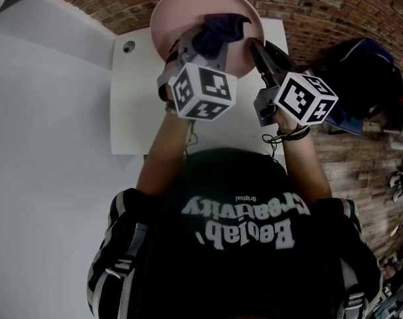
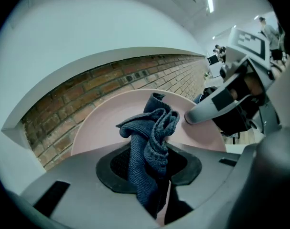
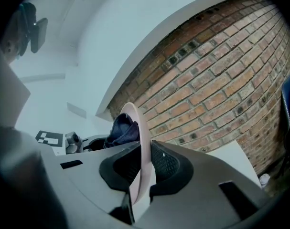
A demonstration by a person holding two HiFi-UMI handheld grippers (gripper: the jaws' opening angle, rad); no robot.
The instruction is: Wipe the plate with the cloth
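Observation:
A pale pink plate is held up off the white table, tilted toward me. My right gripper is shut on its right rim; in the right gripper view the plate shows edge-on between the jaws. My left gripper is shut on a dark blue cloth, bunched against the plate's face. In the left gripper view the cloth stands crumpled out of the jaws in front of the plate, with the right gripper's finger on the rim.
A brick wall runs behind the small table. A dark bag lies on the brick floor at the right. A round hole sits near the table's far left corner. White floor spreads to the left.

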